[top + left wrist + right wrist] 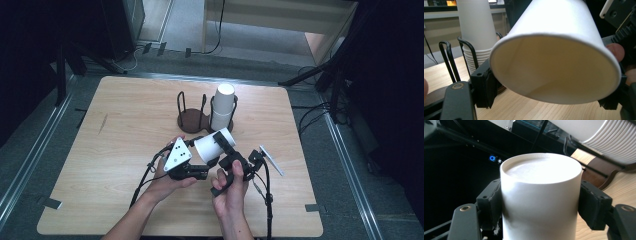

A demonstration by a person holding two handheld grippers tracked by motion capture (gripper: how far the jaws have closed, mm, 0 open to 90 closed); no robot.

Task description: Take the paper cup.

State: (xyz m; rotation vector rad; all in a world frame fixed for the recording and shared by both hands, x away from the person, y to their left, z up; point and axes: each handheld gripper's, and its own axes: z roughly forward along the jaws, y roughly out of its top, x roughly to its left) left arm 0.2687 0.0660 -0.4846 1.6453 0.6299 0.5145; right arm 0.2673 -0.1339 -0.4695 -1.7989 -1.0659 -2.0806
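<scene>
While both jaws clamp one paper cup (212, 145), tilted above the surface (125, 150) before the cup stack (222, 107) in its holder (192, 117): left gripper (200, 172) at the rim, right gripper (225, 150) near the base. Step: handover, likely. Next: one releases.

A white paper cup (212, 145), empty and tilted on its side above the counter (120, 150), held at both ends between two tongs.

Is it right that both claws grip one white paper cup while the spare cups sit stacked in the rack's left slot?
Not quite. In the high view the stack of white paper cups fills the black wire rack's right slot; the left slot is empty. Both claws do grip the white paper cup.
</scene>
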